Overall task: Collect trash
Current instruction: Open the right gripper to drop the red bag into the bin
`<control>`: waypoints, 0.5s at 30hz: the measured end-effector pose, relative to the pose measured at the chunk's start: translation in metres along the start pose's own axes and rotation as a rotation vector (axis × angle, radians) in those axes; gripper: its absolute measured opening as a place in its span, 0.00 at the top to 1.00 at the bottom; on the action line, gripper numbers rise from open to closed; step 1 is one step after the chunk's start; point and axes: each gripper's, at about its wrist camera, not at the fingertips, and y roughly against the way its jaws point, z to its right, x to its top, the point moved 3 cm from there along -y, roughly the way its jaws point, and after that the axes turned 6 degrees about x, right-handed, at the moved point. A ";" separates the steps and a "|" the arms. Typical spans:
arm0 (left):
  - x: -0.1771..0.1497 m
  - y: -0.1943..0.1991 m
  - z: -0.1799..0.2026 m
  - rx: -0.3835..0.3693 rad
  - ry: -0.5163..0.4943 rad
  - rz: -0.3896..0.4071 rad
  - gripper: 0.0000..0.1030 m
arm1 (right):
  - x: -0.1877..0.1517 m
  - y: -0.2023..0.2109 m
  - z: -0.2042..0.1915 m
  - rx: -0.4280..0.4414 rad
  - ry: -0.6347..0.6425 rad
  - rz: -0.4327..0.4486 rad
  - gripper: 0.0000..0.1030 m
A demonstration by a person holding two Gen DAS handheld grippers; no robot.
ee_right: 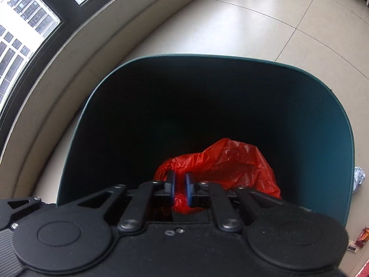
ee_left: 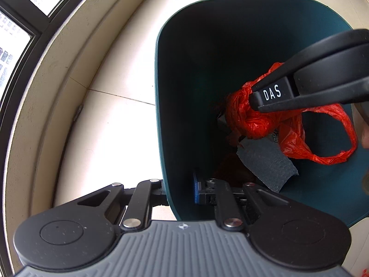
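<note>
A dark teal trash bin [ee_left: 161, 92] stands on the tiled floor; it also shows in the right wrist view [ee_right: 76, 150]. My left gripper [ee_left: 177, 190] is shut on the bin's near wall, one finger outside and the blue pad [ee_left: 196, 189] inside. A red plastic bag [ee_left: 295, 136] lies inside the bin over a grey bubble-wrap sheet [ee_left: 265, 164]. My right gripper [ee_right: 180, 190] reaches into the bin, its jaws a small gap apart around a fold of the red bag [ee_right: 230, 164]. The right gripper's body [ee_left: 322, 78] crosses the left wrist view above the bag.
A curved beige window ledge [ee_left: 46, 92] and dark window frame run along the left. Cream floor tiles [ee_right: 253, 27] surround the bin. A silver wrapper [ee_right: 358, 177] and a small red packet [ee_right: 363, 237] lie on the floor right of the bin.
</note>
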 end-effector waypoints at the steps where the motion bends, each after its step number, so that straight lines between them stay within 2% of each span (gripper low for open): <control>1: 0.000 -0.001 0.000 0.000 0.000 0.000 0.85 | -0.001 0.001 0.001 0.004 0.000 -0.002 0.82; 8: 0.000 -0.002 0.001 0.000 0.000 0.000 0.85 | -0.003 0.004 0.000 0.030 0.010 -0.010 0.76; 15: 0.000 -0.003 0.001 -0.001 0.001 -0.001 0.85 | -0.004 0.029 -0.006 0.078 0.042 0.012 0.60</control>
